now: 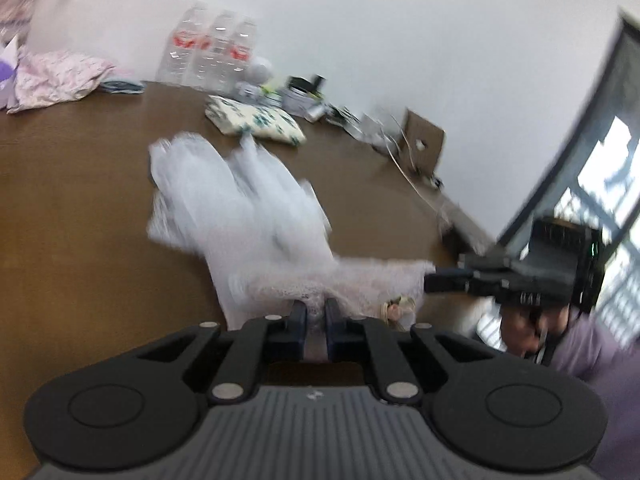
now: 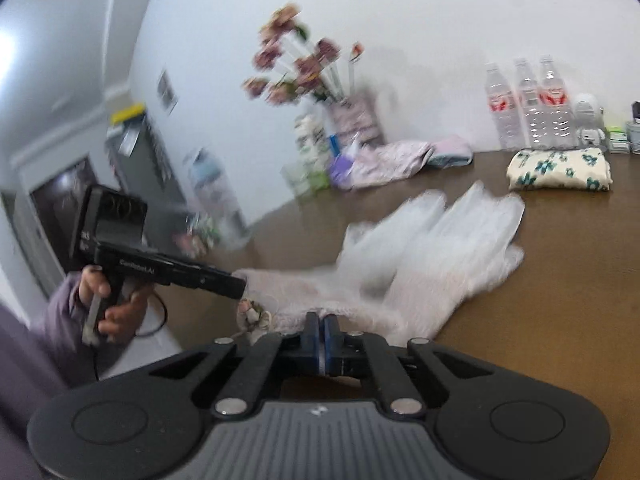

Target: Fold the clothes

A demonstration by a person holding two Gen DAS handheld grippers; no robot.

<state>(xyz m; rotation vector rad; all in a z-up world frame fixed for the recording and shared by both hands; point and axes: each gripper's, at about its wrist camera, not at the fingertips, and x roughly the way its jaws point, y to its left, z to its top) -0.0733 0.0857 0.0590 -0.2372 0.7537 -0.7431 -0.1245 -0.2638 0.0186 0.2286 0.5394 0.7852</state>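
Item: white garment (image 1: pixel 240 200), a sheer, gauzy piece with a lace-like, faintly pink band along its near edge. That near edge is lifted between the two tongs; the far end appears to trail onto the brown bench (image 1: pixel 80 184), blurred by motion. A small trim of rope-coloured bow and rosette (image 2: pixel 252 316) hangs at the band.

Left tongs (image 1: pixel 316 312): blue pads nearly together, clamped on the lace band, a bunch of fabric showing in the narrow gap between them.

Right tongs (image 2: pixel 321 326): pads pressed together on the same band, further along the edge. Each is carried by a hand in a lilac sleeve (image 2: pixel 60 308).

Risks, as judged:
- The mesh is thin and slippery; a pinch on so little fabric may slip out if the two ends are pulled apart too hard.
- Lace can snag or tear on the pad edges under tension.
- Uneven lift would leave the skirt bunched, so that any fold lands crooked.
- A wide swing could drag the hem into the folded floral cloth (image 2: pixel 560 170) lying just beyond.

Surroundings: floral cloth, cream with teal print, soft and squared. Behind it, three clear plastic water bottles (image 2: pixel 528 108) with red labels, ribbed, upright against the white wall. Further along, crumpled pink patterned clothes (image 2: pixel 392 162) and a vase of dusky artificial flowers (image 2: pixel 296 68). Bench surface smooth, dark wood-toned.
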